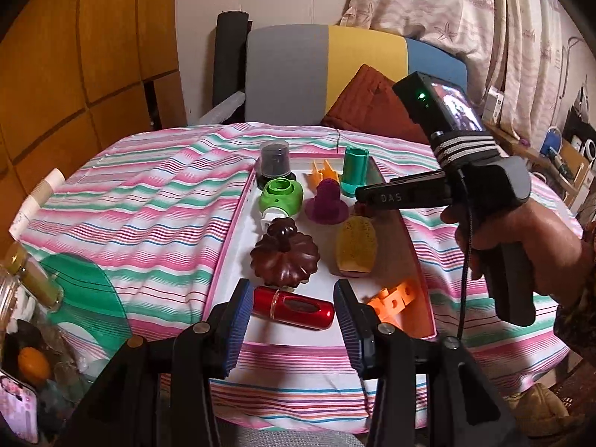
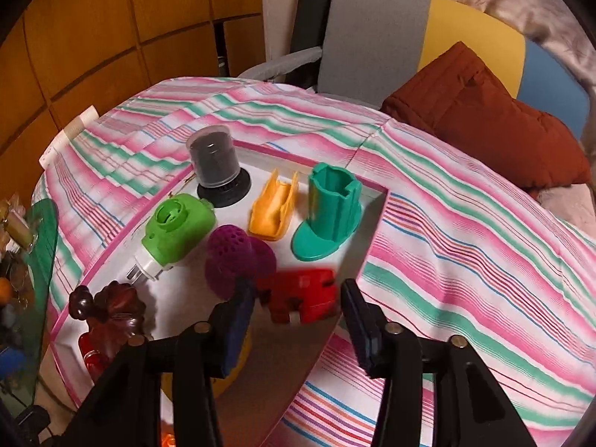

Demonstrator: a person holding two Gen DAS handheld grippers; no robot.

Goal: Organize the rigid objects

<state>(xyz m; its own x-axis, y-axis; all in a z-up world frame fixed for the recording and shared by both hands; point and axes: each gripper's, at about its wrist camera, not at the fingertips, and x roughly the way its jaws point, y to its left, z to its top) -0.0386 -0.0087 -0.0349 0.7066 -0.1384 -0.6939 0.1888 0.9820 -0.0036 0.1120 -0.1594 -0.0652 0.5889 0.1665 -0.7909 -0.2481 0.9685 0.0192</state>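
Observation:
A white tray with a pink rim (image 1: 229, 231) lies on the striped table. A red cylinder (image 1: 294, 307) rests on the tray floor at its near end. My left gripper (image 1: 292, 298) is shut on it, a blue pad against each end. Over the tray's right side hangs my right gripper (image 2: 294, 298), also seen from the side (image 1: 358, 199). It is open, with a blurred red blocky piece (image 2: 303, 296) between its tips and narrow gaps on both sides. The tray also holds a brown pumpkin (image 1: 285, 257), a green plug (image 2: 175, 231) and a teal holder (image 2: 331, 219).
Also in the tray are a black domed case (image 2: 214, 162), an orange clip (image 2: 273, 208), a purple perforated piece (image 2: 231, 257), a yellow piece (image 1: 355, 246) and an orange block (image 1: 393, 296). A green plate (image 1: 85, 298) and jars crowd the left edge. A chair (image 1: 290, 74) stands behind.

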